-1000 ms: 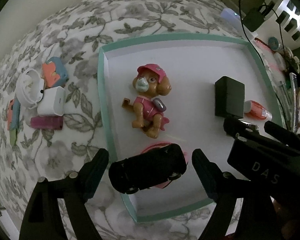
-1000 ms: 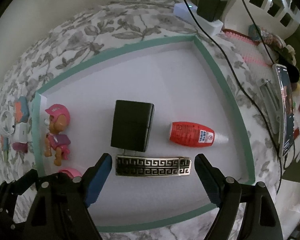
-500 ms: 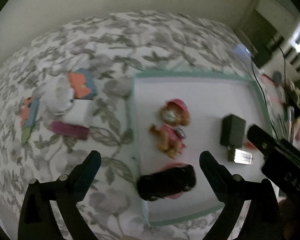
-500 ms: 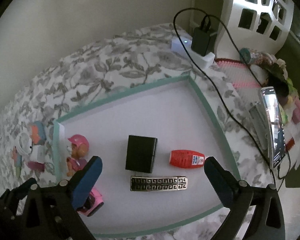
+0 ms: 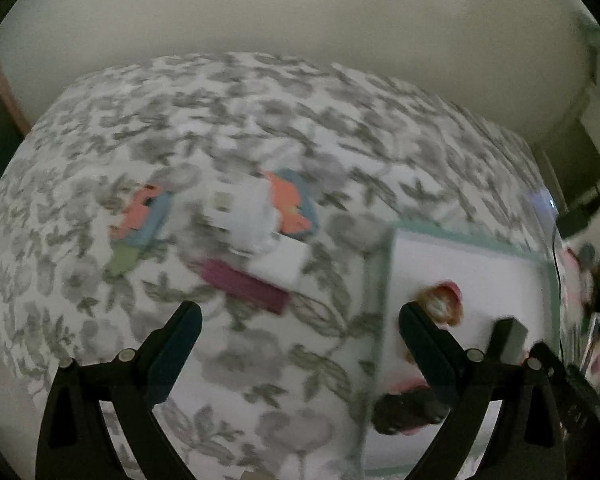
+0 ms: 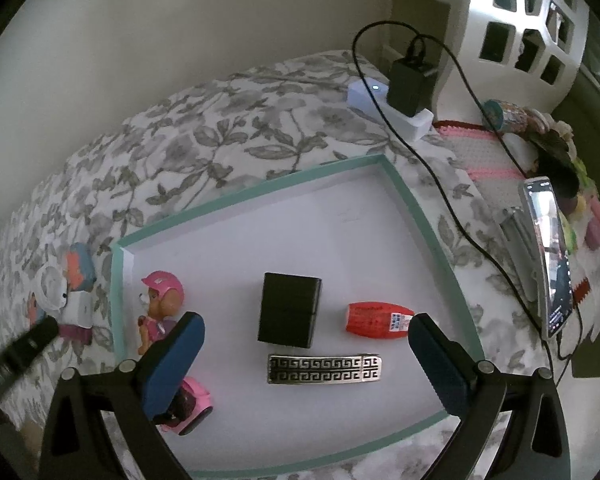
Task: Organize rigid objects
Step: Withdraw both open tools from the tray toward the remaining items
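A white tray with a teal rim [image 6: 256, 196] lies on the flowered bedspread. In it are a pink dog figure [image 6: 162, 304], a black box [image 6: 290, 310], a red bottle [image 6: 373, 317], a patterned metal hair clip [image 6: 324, 368] and a pink and black toy car [image 6: 190, 404]. My right gripper [image 6: 304, 322] hangs open above the box and clip, holding nothing. My left gripper [image 5: 299, 312] is open and empty over the bedspread, just left of the tray [image 5: 471, 245]. Ahead of it lie a magenta bar [image 5: 244, 286] and a white case [image 5: 280, 260]. The left view is blurred.
Left of the tray also lie a round white item [image 5: 240, 216] and orange-and-blue pieces [image 5: 290, 204] [image 5: 140, 224]. Right of the tray are a phone [image 6: 549, 256], a black charger [image 6: 409, 84] with a trailing cable, and assorted clutter. A wall runs behind the bed.
The left gripper's jaws widened around the toy car, then it rose and swung left over the bedspread, leaving the car in the tray. The right gripper's jaws widened and it lifted off the hair clip.
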Action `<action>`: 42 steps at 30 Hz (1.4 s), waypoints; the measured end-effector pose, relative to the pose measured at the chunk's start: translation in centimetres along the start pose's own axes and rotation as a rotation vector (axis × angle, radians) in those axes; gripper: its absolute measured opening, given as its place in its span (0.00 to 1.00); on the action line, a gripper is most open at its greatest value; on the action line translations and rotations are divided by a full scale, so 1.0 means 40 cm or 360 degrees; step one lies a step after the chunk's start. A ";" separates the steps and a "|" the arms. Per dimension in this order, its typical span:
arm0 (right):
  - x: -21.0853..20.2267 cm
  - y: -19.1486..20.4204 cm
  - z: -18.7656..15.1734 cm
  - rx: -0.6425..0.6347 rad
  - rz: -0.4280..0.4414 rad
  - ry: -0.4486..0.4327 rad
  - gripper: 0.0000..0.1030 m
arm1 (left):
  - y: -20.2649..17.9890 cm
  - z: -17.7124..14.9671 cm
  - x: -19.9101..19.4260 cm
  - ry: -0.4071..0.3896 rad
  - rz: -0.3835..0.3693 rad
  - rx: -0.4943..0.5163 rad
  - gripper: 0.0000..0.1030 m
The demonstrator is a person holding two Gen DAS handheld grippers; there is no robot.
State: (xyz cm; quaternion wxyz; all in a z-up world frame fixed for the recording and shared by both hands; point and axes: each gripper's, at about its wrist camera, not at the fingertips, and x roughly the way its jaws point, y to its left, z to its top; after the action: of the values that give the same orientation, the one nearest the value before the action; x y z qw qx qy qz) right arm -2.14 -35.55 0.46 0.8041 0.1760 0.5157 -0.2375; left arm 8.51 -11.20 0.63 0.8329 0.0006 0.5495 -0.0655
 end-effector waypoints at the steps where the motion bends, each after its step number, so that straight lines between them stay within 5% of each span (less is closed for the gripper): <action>1: 0.000 0.006 -0.001 -0.0014 0.0002 -0.0001 1.00 | 0.016 0.006 -0.003 -0.0011 0.0011 -0.0024 0.96; 20: 0.004 0.161 -0.034 -0.0201 0.0088 0.0007 1.00 | 0.316 0.061 -0.044 -0.0091 0.0184 -0.0392 0.96; 42: 0.024 0.455 -0.098 -0.0378 0.0295 0.0019 1.00 | 0.598 0.035 -0.043 -0.0106 0.0160 -0.0729 0.96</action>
State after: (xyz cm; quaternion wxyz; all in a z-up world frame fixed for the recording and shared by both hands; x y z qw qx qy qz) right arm 5.54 -18.64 -1.32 0.8347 0.1280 0.5265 -0.0986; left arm 11.75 12.62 1.05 0.8311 -0.1632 0.5216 0.1026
